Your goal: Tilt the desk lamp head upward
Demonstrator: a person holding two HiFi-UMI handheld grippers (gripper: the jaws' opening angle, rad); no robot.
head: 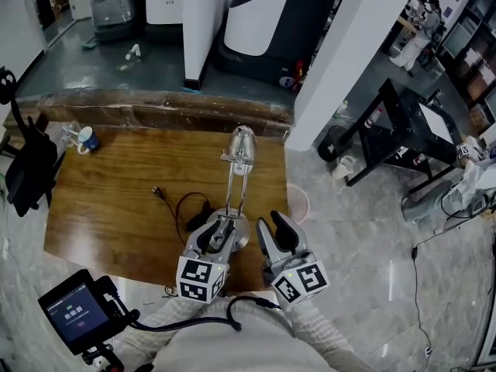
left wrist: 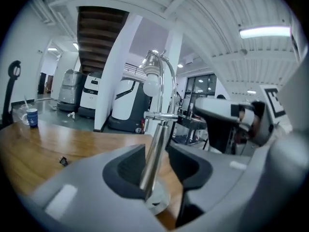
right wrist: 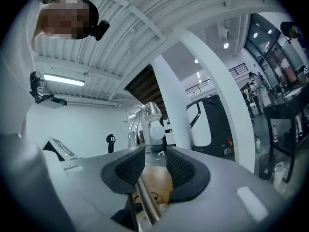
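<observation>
left gripper (head: 219,236) astride lamp stem (head: 232,183)

The wooden tabletop (head: 93,208) stands on a pale, marble-patterned floor (head: 364,239). Beyond the far edge of the tabletop lies a dark grey floor strip (head: 101,72), where white machines (head: 248,14) with black panels stand. A white square column (head: 349,45) rises just off the far right corner of the tabletop. A black chair (head: 27,169) stands at the left edge. A black metal stand (head: 403,130) sits well apart from the right edge, with shelving (head: 477,37) beyond it. The ceiling (left wrist: 217,13) is white and ribbed with beams. One lit light strip (left wrist: 268,31) is mounted on it. Glass panels (left wrist: 200,88) close the far side.
</observation>
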